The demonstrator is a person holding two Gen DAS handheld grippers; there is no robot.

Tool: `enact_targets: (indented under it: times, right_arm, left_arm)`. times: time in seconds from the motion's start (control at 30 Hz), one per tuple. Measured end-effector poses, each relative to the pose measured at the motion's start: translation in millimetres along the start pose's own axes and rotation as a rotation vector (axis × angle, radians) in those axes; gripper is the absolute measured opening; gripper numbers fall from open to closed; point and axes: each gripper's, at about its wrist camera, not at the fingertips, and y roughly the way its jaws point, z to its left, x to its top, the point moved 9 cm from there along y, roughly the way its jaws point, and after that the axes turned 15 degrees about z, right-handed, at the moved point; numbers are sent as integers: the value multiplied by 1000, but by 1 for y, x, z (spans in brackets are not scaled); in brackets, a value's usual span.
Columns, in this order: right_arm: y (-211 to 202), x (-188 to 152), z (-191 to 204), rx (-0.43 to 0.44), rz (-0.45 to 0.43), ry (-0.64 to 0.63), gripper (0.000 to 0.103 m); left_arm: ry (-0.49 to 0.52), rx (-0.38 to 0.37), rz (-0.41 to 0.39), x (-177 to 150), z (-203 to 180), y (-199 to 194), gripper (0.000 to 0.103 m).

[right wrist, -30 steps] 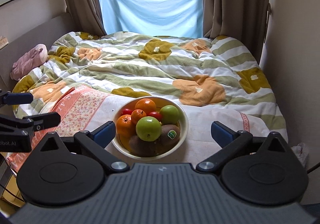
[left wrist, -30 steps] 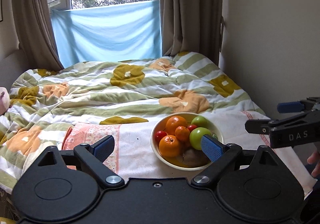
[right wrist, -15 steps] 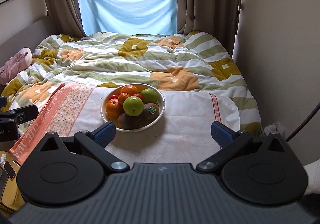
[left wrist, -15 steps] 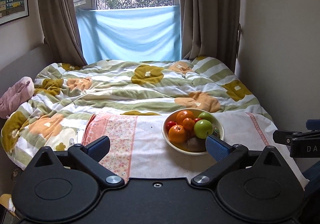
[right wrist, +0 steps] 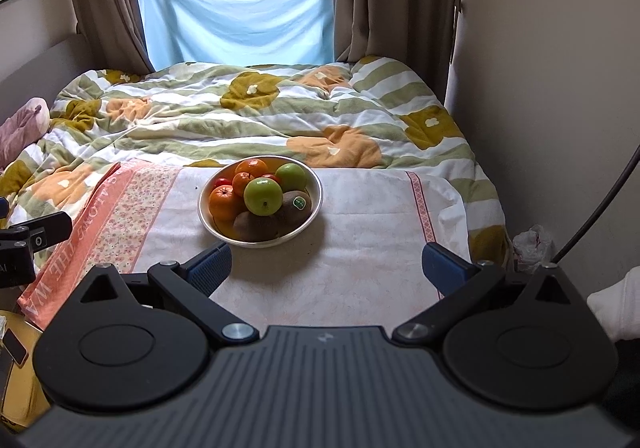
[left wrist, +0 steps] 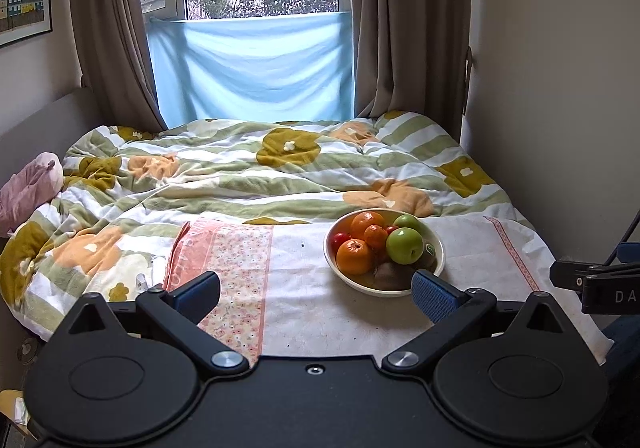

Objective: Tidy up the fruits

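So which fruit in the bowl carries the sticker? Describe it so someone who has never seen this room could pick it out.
On the white cloth at the foot of the bed sits a pale bowl of fruit. At its near right side, beside the front green apple, lies a brown kiwi. It alone bears a small green sticker; the other kiwi next to it is bare.

Bed (right wrist: 472, 184), quilt (right wrist: 240, 116), cloth (right wrist: 360, 248), fruit bowl (right wrist: 316, 204)

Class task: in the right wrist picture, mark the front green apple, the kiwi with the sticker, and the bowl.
front green apple (right wrist: 263, 196), right wrist view, middle of its skin
kiwi with the sticker (right wrist: 295, 208), right wrist view, brown skin below the sticker
bowl (right wrist: 256, 243), right wrist view, near rim
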Motion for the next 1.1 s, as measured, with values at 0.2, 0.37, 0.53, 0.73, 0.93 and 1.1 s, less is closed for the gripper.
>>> enact_targets:
  times: [0.2,0.37,0.53,0.73,0.93,1.1]
  right_arm:
    - [0,-1,-1,0,2,7,103]
    - [1,-1,-1,-1,1,5,103]
    - [2,-4,-2,0,7,4,103]
    - [4,-7,-3,-1,7,8,103]
    - [5,-7,-3,-1,8,8,103]
    - [4,-7,-3,-1,8,5,103]
  left_arm:
    - [1,-8,-11,2,1,-2,103]
    - [4,-10,-21,3,-1,-4,103]
    - [4,-11,-23,4,-2,-4,103]
    - [6,-8,-24,5,-4,-5,103]
    - [8,-8,-23,6,-5,-5,103]
    - [10,-9,-25,7,-4,-5,103]
